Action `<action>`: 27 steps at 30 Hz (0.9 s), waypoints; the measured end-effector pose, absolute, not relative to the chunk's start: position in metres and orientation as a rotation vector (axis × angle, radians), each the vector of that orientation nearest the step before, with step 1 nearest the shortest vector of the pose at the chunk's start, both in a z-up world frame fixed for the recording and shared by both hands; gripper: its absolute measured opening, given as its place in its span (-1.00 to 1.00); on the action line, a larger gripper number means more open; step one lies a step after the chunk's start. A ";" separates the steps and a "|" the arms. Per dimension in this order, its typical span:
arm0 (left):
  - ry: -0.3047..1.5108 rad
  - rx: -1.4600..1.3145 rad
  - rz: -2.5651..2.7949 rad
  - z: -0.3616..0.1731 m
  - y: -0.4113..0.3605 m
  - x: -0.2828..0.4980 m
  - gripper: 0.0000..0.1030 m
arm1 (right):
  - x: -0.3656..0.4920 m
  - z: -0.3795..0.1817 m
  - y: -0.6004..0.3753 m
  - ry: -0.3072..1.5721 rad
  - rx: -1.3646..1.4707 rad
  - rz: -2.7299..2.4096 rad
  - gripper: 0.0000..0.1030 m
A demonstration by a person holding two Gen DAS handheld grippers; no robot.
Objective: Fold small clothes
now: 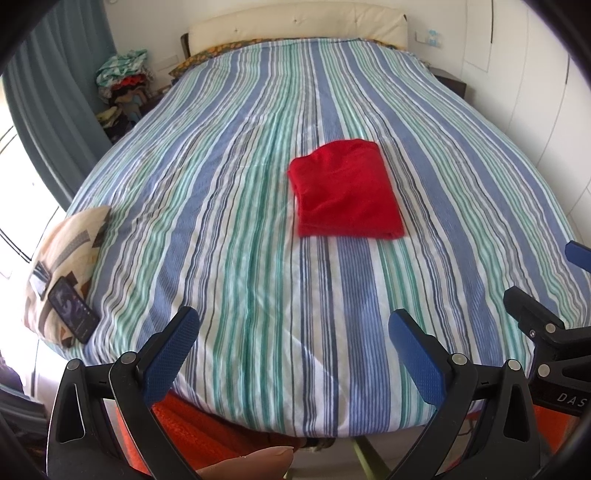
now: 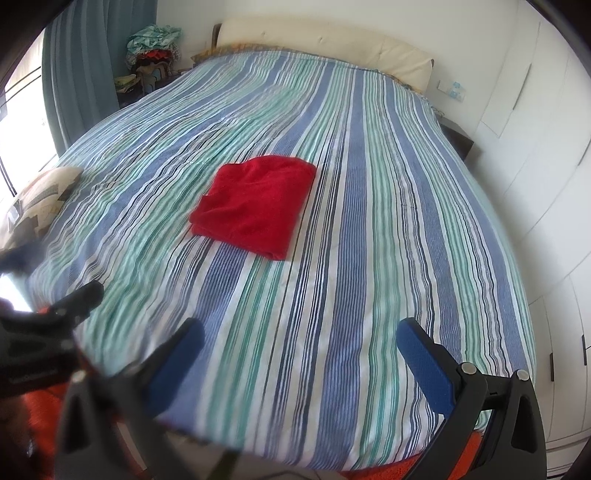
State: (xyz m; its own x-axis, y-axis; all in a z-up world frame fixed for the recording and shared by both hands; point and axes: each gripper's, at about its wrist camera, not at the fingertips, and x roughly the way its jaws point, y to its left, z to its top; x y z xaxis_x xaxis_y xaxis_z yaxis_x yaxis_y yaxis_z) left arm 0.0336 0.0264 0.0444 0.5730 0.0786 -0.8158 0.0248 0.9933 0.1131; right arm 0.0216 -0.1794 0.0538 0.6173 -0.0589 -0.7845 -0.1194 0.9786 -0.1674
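Note:
A small red garment [image 1: 347, 190] lies folded into a neat rectangle on the striped bedspread [image 1: 229, 206], a little right of the bed's middle. It also shows in the right wrist view [image 2: 255, 205]. My left gripper [image 1: 293, 332] is open and empty, held over the foot of the bed well short of the garment. My right gripper [image 2: 301, 343] is open and empty, also over the foot of the bed. The right gripper shows at the right edge of the left wrist view [image 1: 546, 291]. The left gripper shows blurred at the left edge of the right wrist view [image 2: 51, 291].
A patterned cushion [image 1: 70, 251] with a phone [image 1: 72, 308] on it lies at the bed's left edge. A pile of clothes [image 1: 122, 88] stands by the curtain at the back left. A cream headboard [image 1: 295, 26] is at the far end. White wardrobe doors [image 2: 546, 184] run along the right.

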 end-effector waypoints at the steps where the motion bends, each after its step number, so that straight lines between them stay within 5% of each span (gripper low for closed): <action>1: 0.959 0.120 0.035 0.045 0.025 0.033 0.99 | 0.021 0.054 -0.180 0.907 -0.204 0.041 0.99; 27: 0.942 0.082 0.031 0.056 0.036 0.030 0.99 | 0.012 0.065 -0.174 0.899 -0.158 0.085 0.99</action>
